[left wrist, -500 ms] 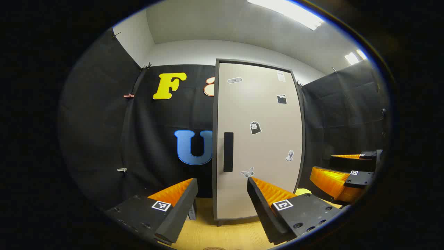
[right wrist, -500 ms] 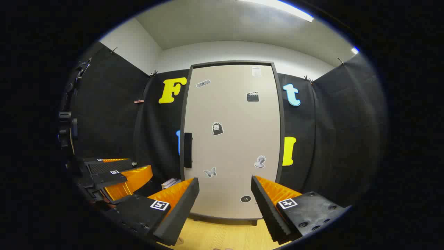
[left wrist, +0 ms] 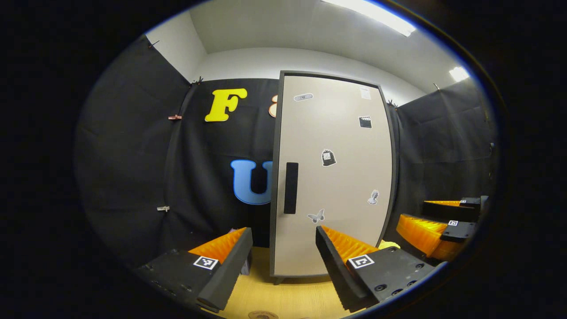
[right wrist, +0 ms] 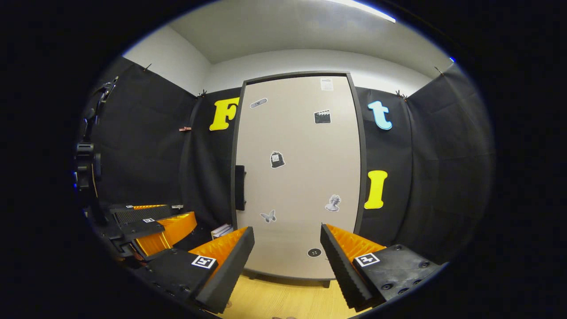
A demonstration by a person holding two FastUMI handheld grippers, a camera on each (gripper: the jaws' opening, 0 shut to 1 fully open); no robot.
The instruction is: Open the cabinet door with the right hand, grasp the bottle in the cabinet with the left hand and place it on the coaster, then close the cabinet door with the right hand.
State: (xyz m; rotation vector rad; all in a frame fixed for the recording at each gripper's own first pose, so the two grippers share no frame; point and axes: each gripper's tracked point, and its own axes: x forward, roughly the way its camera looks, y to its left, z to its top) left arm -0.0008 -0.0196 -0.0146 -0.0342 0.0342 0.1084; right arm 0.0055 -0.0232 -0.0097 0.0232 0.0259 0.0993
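While the cabinet door (right wrist: 301,177) stands shut ahead of me on the wooden table (right wrist: 283,301), whatever it holds is hidden behind it. The door is pale with a dark frame, and its dark handle (right wrist: 240,187) runs upright along the left edge. Small stickers dot its face. My right gripper (right wrist: 287,257) hangs in front of the door's lower part, its fingers spread wide and grasping nothing. My left gripper (left wrist: 283,257) is likewise released and empty, facing the door from the left side, handle (left wrist: 291,188) ahead. Some small books (right wrist: 220,231) lie left of the cabinet's foot.
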